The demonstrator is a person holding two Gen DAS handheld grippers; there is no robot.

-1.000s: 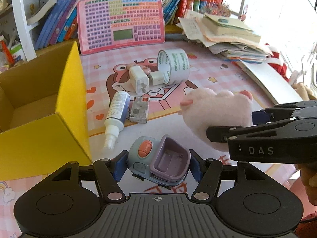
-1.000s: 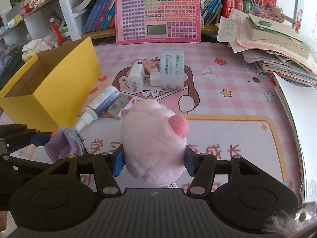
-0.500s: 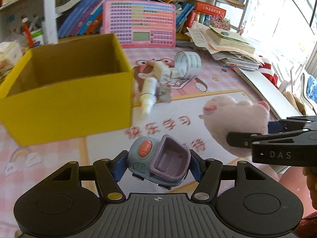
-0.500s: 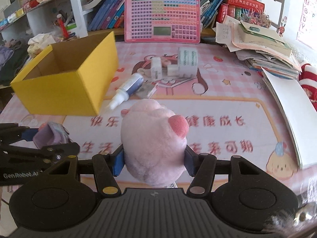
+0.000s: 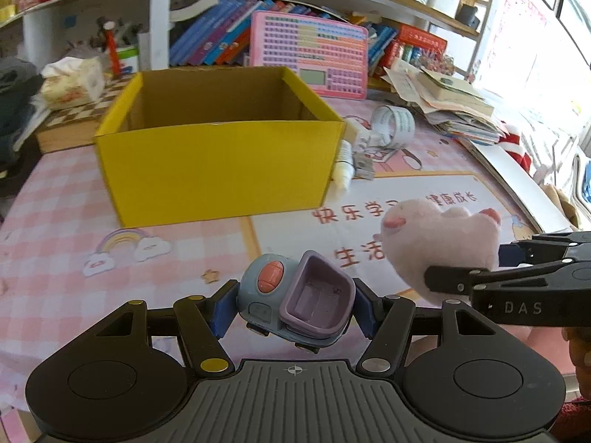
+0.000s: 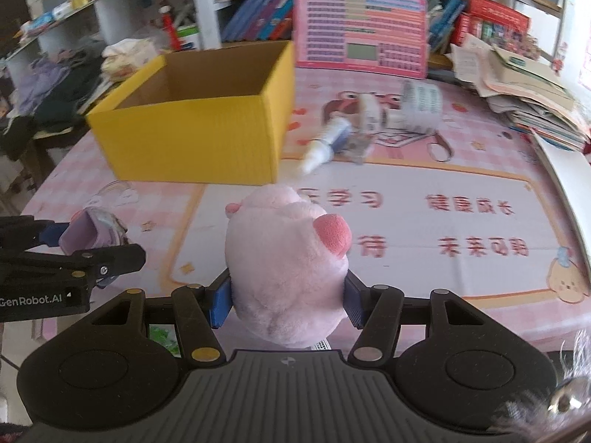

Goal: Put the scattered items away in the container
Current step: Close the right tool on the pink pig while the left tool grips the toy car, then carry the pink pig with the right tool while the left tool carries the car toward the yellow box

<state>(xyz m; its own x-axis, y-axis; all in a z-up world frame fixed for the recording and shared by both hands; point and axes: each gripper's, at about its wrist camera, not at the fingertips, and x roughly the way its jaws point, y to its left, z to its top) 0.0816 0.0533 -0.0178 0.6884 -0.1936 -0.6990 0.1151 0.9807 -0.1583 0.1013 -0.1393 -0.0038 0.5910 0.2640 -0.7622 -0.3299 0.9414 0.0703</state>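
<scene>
Yellow box (image 5: 218, 170) sits open-topped on the pink checked mat (image 5: 55, 221), interior looks bare from both views. Left gripper (image 5: 295, 304) is clamped on a small blue-and-purple toy car (image 5: 295, 295), held above the mat in front of the box's near wall, not over the opening. Right gripper (image 6: 286, 301) is squeezed around a pink plush (image 6: 291, 258), held just to the right of the left one, also short of the box. On the mat beside the box's right wall: a spray bottle (image 6: 327, 144) lying down, a small silver packet (image 6: 356, 146) touching it, a white charger plug (image 6: 369, 112), and a tape roll (image 6: 421, 105) behind. Pink keyboard toy (image 5: 308, 53) leans against the bookshelf (image 5: 207, 37) behind; paper stack (image 5: 450, 107) at far right.
</scene>
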